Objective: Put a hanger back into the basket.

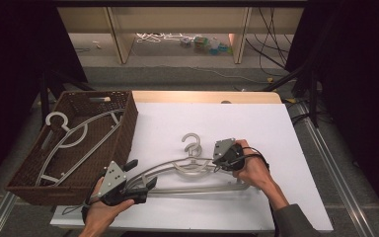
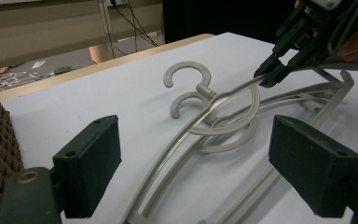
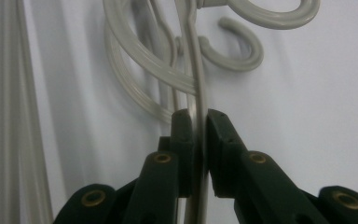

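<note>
The left gripper [image 1: 140, 177] sits near the front edge of the white worktop [image 1: 256, 123], towards its front-left corner, with its jaws spread wide. In the left gripper view the two black pads [image 2: 91, 163] stand well apart on either side of the near end of the grey hangers [image 2: 205, 140], and neither pad touches the plastic. The person's left hand [image 1: 106, 207] comes in from the front edge and holds that gripper.

Further in, about the middle of the worktop and a little towards the front, lie two grey plastic hangers stacked and crossed on each other, their hooks [image 1: 191, 143] pointing towards the far edge. The right gripper [image 1: 219, 166] is pressed together on the thin curved shoulder arm of the top hanger [image 3: 196, 107]; in the right gripper view the arm runs straight up between the two pads, which clamp it from both sides. In the left gripper view that arm is raised off the worktop at the pinched end. The right hand [image 1: 250, 170] holds the gripper from the right side of the hangers.

At the left edge of the worktop stands a brown woven basket [image 1: 123, 133], with two more grey hangers [image 1: 74, 140] lying inside it, one hook near its far-left corner.
</note>
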`<state>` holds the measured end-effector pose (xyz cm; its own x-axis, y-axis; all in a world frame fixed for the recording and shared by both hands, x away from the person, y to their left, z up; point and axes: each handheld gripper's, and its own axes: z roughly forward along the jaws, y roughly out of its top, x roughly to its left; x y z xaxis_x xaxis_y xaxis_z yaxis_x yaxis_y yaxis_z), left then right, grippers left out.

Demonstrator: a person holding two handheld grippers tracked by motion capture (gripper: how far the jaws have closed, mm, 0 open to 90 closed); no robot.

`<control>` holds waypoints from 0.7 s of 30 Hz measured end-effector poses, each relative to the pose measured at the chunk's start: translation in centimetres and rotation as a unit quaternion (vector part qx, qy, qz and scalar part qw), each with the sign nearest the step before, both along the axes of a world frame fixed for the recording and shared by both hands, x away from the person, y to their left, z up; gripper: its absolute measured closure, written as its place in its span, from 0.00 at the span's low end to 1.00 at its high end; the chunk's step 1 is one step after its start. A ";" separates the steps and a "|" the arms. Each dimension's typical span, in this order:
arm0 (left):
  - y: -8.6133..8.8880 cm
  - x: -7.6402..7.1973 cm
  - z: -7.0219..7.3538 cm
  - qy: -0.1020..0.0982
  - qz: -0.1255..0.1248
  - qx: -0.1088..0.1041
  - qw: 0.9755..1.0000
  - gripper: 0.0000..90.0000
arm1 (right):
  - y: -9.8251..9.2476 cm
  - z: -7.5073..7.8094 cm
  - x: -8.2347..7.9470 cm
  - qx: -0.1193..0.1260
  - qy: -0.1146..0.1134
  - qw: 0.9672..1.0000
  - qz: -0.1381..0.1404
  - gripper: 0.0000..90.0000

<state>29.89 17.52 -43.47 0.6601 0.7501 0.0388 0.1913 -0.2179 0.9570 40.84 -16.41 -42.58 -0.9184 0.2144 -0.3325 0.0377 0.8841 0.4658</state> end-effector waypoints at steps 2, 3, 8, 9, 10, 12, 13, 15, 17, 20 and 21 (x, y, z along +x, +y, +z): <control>0.0 0.0 0.0 0.001 0.000 -0.001 1.000 0.19 | 0.0 0.4 -0.2 0.003 -0.005 1.000 0.004 0.91; 0.0 0.0 0.0 0.000 -0.001 -0.005 1.000 0.19 | -0.1 1.0 -0.6 0.012 -0.022 1.000 0.007 0.91; 0.1 0.2 0.2 0.002 0.000 -0.003 1.000 0.20 | -0.5 2.3 -1.4 0.016 -0.042 0.999 0.029 0.91; -0.1 0.3 0.5 0.003 -0.003 -0.005 1.000 0.20 | -0.6 2.8 -1.9 0.015 -0.048 0.998 0.038 0.91; -0.2 0.5 0.6 0.000 -0.006 -0.003 1.000 0.21 | -0.7 3.0 -2.2 0.018 -0.052 0.998 0.042 0.91; -0.5 0.6 0.9 -0.001 -0.008 0.003 1.000 0.21 | -0.9 3.4 -2.6 0.023 -0.053 0.997 0.048 0.91; -0.6 0.6 1.0 0.001 -0.009 0.003 1.000 0.21 | -0.9 3.7 -2.9 0.024 -0.059 0.997 0.047 0.91; -0.9 0.6 1.3 0.004 -0.014 0.007 1.000 0.21 | -1.1 4.2 -3.2 0.027 -0.068 0.996 0.057 0.91; -1.2 0.6 1.5 0.008 -0.021 0.008 1.000 0.22 | -1.3 4.6 -3.6 0.030 -0.069 0.995 0.062 0.91; -1.6 0.7 1.8 0.014 -0.028 0.011 0.999 0.22 | -1.4 4.9 -4.3 0.035 -0.073 0.995 0.058 0.91; -2.1 0.8 2.1 0.017 -0.036 0.016 0.999 0.23 | -1.4 5.2 -4.6 0.041 -0.072 0.994 0.066 0.91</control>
<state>30.66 15.44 -41.36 0.7136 0.6995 0.0376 0.2072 -0.2620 0.9426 36.21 -17.81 -37.42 -0.8847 0.1267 -0.4486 -0.1485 0.8355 0.5290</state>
